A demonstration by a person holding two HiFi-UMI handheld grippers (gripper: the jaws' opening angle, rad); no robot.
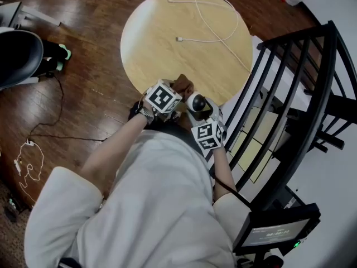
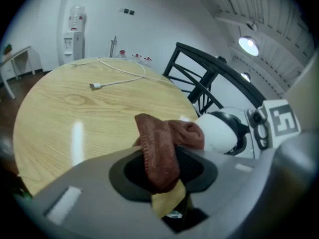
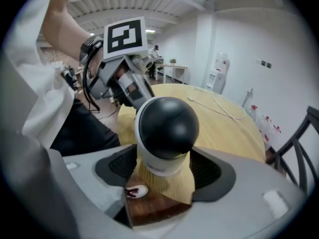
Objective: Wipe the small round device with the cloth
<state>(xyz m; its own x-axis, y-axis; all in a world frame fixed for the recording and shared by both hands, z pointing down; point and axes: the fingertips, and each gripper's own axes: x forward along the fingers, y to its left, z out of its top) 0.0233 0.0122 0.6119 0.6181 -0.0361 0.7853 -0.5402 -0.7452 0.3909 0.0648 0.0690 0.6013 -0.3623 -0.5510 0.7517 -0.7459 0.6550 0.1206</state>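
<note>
- The right gripper (image 3: 164, 167) has the small round device (image 3: 167, 126). Its fingers (image 3: 215, 172) stand wide and clamp the white base from both sides, leaving the black dome sticking up and free for a rub.
- The device sits at the 5 o'clock rim of the round surface (image 1: 167, 38), with the floor (image 3: 154, 210) showing just below it. I can't tell whether it rests on the wood or is lifted clear.
- It is close in to the person's body, I'd say so that both tools can reach it easily.
- The left gripper (image 2: 162, 169) sits at the device's 10 o'clock. Its fingers (image 2: 202, 169) are closed tight on the brown cloth (image 2: 160, 143), pinching it mid-fold so a wad sticks out front as the wiping pad.
- The wad's loose end lies right against the device's white flank. I can't make out whether it presses.
- By my reading, one tool steadies and the other scrubs.
- The white cable (image 1: 215, 27) lies well apart at the surface's 1 o'clock, out of the action.
</note>
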